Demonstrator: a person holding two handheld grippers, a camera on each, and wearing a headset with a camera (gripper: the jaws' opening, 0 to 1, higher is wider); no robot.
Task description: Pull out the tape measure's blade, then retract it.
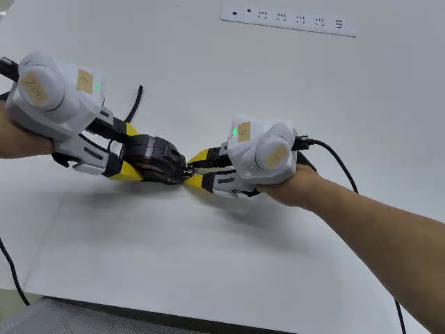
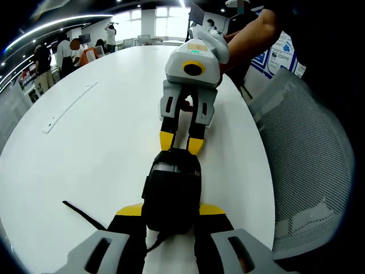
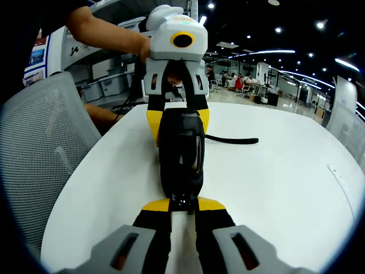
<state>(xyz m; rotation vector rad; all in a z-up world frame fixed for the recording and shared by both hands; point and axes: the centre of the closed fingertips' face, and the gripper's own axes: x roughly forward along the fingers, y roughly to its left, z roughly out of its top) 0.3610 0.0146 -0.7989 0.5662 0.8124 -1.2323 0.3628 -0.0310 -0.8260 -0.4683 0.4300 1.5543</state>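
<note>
Two claws meet nose to nose over the near part of the worktop [image 1: 208, 257]. The left claw [image 2: 171, 209] is clenched across the black case of the tape measure [image 2: 171, 188], one yellow-tipped jaw on each flat side, holding it just above the surface with its mouth turned to the right. The right claw [image 3: 183, 204] faces it from the right, jaws drawn nearly together at that mouth. As far as I can make out they pinch the hook tab [image 3: 182, 200], though the tab is small and dark and I cannot see the pads truly biting.

No blade shows between case and right claw: the tips sit hard against the case. I judge the step in hand to be the grip on the blade's end, with the pull-out not yet made.

The next move calls for the left claw to keep the case steady while the right draws straight away to the right, in line with the mouth, so the blade does not kink or slip free.

A black wrist strap [image 3: 231, 140] trails from the case across the white top. A power strip [image 1: 288, 19] lies at the far edge, well apart.
</note>
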